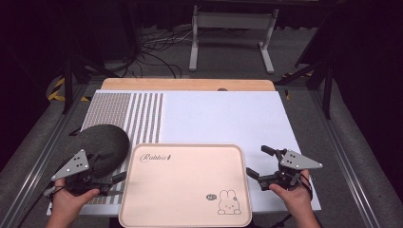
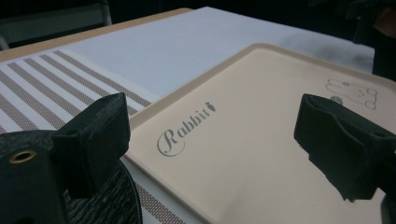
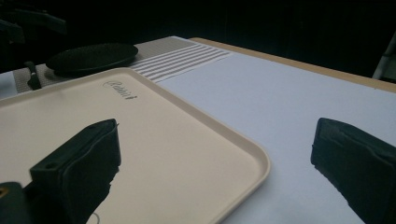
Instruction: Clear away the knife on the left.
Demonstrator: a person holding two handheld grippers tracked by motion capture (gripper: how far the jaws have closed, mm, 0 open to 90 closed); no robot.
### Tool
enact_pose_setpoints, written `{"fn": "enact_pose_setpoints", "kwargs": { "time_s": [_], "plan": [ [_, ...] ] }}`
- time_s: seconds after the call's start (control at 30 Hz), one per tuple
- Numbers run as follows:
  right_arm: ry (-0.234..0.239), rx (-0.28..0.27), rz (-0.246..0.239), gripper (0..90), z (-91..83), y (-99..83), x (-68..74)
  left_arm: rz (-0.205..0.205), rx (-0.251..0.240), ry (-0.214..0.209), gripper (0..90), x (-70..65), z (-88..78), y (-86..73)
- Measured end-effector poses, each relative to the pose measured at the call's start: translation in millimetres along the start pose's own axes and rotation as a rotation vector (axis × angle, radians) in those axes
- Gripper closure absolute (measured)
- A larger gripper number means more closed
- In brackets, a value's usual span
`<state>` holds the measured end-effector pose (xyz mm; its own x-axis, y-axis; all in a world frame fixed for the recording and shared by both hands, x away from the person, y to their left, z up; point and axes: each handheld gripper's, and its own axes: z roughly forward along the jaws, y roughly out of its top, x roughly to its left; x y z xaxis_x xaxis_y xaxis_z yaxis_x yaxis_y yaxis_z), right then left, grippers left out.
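Flanking the tray (image 1: pixel 185 185), I've gripped nothing yet. It lies flat at the bench's (image 1: pixel 223 118) near edge, long axis across it, "Rabbit" upright toward me. My left fingers (image 1: pixel 119 178) straddle its left rim wide open; my right fingers (image 1: pixel 259 161) gape at the right rim. The plate (image 1: pixel 102 145) sits left.

You have a pale pink tray (image 1: pixel 185 190) with a rabbit drawing lying flat, empty, at the table's near edge.
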<state>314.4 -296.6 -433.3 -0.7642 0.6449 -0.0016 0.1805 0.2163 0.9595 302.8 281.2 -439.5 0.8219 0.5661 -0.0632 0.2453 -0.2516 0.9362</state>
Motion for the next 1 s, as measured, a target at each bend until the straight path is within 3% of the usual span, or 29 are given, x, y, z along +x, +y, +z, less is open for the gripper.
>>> {"fn": "enact_pose_setpoints", "kwargs": {
  "time_s": [0.17, 0.37, 0.57, 1.0],
  "plan": [
    [0.005, 0.003, -0.002, 4.5, 0.7, -0.6, -0.6, 0.04, 0.065, -0.014, 13.8, 3.5, -3.8, 6.4],
    [0.009, 0.012, -0.002, 4.5, 1.5, -1.9, -0.8, 0.105, 0.189, -0.003, 14.6, 5.8, -9.4, 13.0],
    [0.026, 0.037, 0.006, 5.6, 4.1, -3.4, 0.1, 0.155, 0.331, -0.019, 18.6, 4.5, -11.9, 18.2],
    [0.034, 0.047, 0.004, 5.1, 5.6, -4.0, 0.5, 0.226, 0.494, -0.004, 16.8, 6.5, -18.5, 26.8]
  ]
}}
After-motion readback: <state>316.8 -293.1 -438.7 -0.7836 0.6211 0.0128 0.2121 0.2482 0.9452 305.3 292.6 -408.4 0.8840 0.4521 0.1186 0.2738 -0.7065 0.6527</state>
